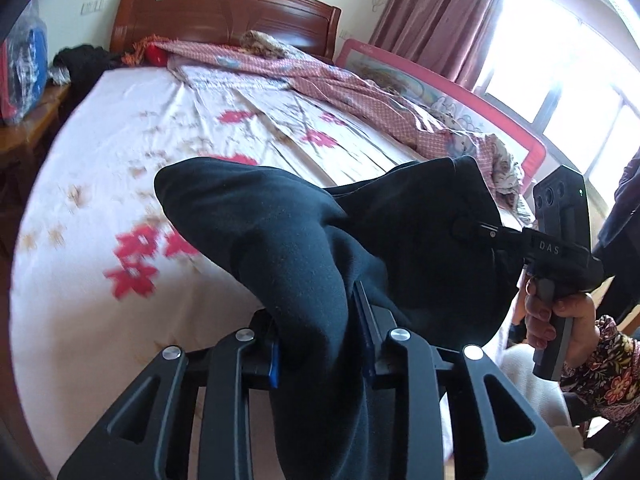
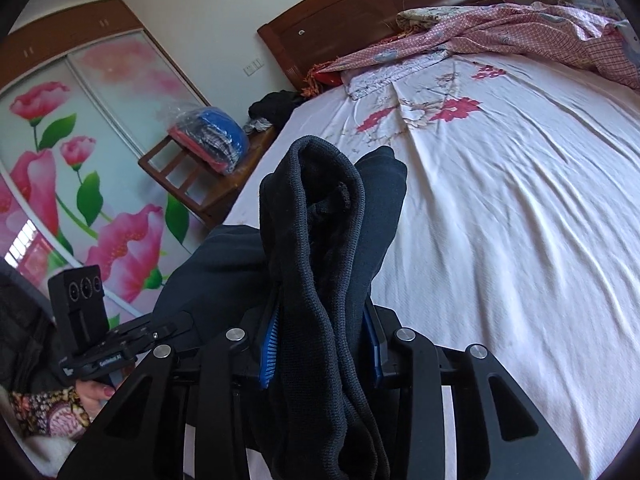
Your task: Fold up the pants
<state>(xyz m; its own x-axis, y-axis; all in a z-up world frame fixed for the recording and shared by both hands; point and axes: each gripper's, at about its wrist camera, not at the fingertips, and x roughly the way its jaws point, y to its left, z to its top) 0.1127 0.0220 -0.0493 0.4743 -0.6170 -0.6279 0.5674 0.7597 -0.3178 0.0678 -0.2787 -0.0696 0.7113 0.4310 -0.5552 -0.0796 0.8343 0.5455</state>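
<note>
The folding has barely begun. One pair of dark pants (image 1: 256, 216) hangs above the bed (image 1: 120, 152), bunched and slack between two grippers, with no crease or flat fold visible in it. The cloth appears to be clear of the sheet where it can be seen, though its lower end drops out of sight below both cameras. Judging from this, the garment has been gathered up at two points and everything else is left: spreading it on the bed, laying leg on leg, and folding it over.

The left gripper (image 1: 320, 328) has its jaws clamped on a thick fold of the pants, the fabric bulging up over the blue pads. The right gripper (image 2: 320, 344) is likewise clamped on a ribbed, doubled-over edge, probably the waistband or a cuff; which one cannot be told. Each gripper sits just short of the bed's near edge, the two well apart, with the pants slung between them.

Counted: one pair of pants, two grippers, two hands in flowered sleeves. On the bed, toward the wooden headboard (image 1: 224, 12), lies one rumpled pink quilt (image 1: 320, 76). Beside the bed on the headboard's side stands a wooden chair (image 2: 192, 176) with one bagged bundle on it.
</note>
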